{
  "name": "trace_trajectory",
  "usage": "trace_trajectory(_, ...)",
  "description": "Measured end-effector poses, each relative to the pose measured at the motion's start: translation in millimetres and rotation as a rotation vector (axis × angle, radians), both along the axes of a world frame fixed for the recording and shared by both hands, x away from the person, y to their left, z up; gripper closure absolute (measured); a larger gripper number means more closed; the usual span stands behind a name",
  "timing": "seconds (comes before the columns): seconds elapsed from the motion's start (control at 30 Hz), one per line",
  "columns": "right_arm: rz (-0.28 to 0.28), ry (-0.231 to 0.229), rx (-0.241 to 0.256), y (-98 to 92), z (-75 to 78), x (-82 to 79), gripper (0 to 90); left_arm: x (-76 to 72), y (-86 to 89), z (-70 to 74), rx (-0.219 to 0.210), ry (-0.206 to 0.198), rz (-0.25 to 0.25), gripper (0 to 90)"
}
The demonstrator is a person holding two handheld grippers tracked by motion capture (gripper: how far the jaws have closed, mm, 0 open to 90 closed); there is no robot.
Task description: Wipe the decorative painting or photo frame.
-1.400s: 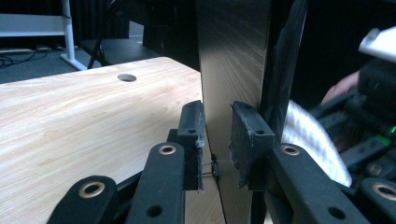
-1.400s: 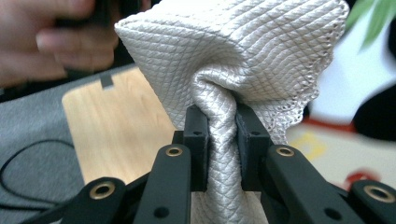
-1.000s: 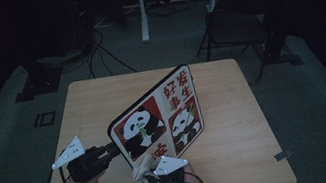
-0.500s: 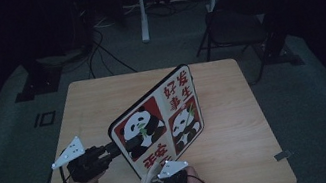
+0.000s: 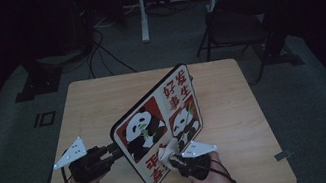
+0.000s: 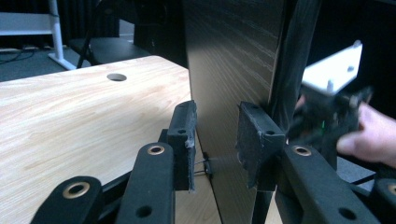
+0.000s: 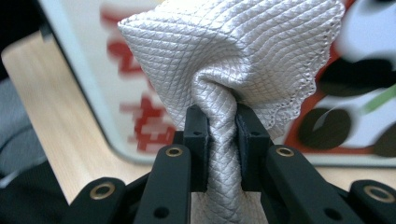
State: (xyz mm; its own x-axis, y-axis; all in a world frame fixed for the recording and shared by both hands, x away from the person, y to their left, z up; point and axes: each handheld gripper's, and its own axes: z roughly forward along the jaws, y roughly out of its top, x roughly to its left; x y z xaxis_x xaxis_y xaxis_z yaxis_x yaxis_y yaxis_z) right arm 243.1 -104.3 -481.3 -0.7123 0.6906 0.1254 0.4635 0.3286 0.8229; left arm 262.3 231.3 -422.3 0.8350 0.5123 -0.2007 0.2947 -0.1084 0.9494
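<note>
The panda board (image 7: 355, 107) behind the white cloth (image 7: 233, 60) is blurred. Its red characters are unreadable there. The board's back (image 6: 233, 70) runs off the top edge.

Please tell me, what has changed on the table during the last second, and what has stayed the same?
The right gripper, shut on the white cloth, slid a little toward the person along the lower front of the panda board. The left gripper keeps clamping the board's edge, and the board stays propped up on the table.
</note>
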Motion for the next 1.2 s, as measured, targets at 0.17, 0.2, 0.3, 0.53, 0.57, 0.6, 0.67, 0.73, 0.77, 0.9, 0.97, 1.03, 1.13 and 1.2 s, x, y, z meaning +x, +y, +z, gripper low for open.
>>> trace_trajectory(0.17,-0.025,-0.056,0.056,-12.2,23.6,-4.7,77.4,-3.5,-6.6,1.2,0.014,-0.008,-0.029,67.1)
trace_trajectory(0.2,-0.027,-0.066,0.065,-13.8,27.7,-6.3,77.4,-4.0,-7.7,1.4,0.016,-0.009,-0.034,66.4)
trace_trajectory(0.3,-0.030,-0.094,0.098,-18.1,39.7,-10.8,77.3,-6.6,-12.3,2.5,0.023,-0.019,-0.051,66.0)
trace_trajectory(0.53,-0.011,-0.154,0.180,-24.2,68.9,-25.1,77.3,-11.3,-21.8,5.6,0.033,-0.032,-0.087,64.8)
trace_trajectory(0.57,-0.002,-0.162,0.191,-24.3,73.1,-28.2,77.2,-11.9,-23.3,6.1,0.036,-0.034,-0.091,64.8)
trace_trajectory(0.6,0.006,-0.168,0.210,-24.5,77.5,-31.4,77.2,-12.7,-25.3,6.6,0.036,-0.036,-0.094,64.8)
trace_trajectory(0.67,0.021,-0.192,0.225,-24.3,86.0,-37.5,77.2,-13.6,-29.6,7.8,0.036,-0.036,-0.107,64.8)
trace_trajectory(0.73,0.038,-0.214,0.248,-23.4,94.8,-43.6,77.1,-15.7,-34.9,9.5,0.042,-0.042,-0.124,64.8)
trace_trajectory(0.77,0.049,-0.221,0.259,-22.4,99.0,-47.0,77.1,-17.0,-37.3,10.9,0.054,-0.049,-0.134,64.8)
trace_trajectory(0.9,0.114,-0.253,0.286,-12.8,110.0,-64.5,77.2,-22.8,-45.8,15.8,0.080,-0.076,-0.166,63.0)
trace_trajectory(0.97,0.151,-0.256,0.298,-7.4,113.6,-72.3,77.1,-25.5,-49.8,18.1,0.086,-0.086,-0.180,63.0)
trace_trajectory(1.03,0.174,-0.270,0.289,-1.4,116.7,-77.8,77.0,-27.7,-53.1,20.2,0.083,-0.097,-0.186,63.0)
trace_trajectory(1.13,0.193,-0.280,0.297,4.4,120.8,-79.5,76.7,-29.4,-56.8,23.0,0.079,-0.107,-0.196,63.0)
trace_trajectory(1.2,0.198,-0.287,0.300,6.7,123.5,-78.9,76.2,-30.5,-59.8,24.7,0.076,-0.110,-0.200,63.0)
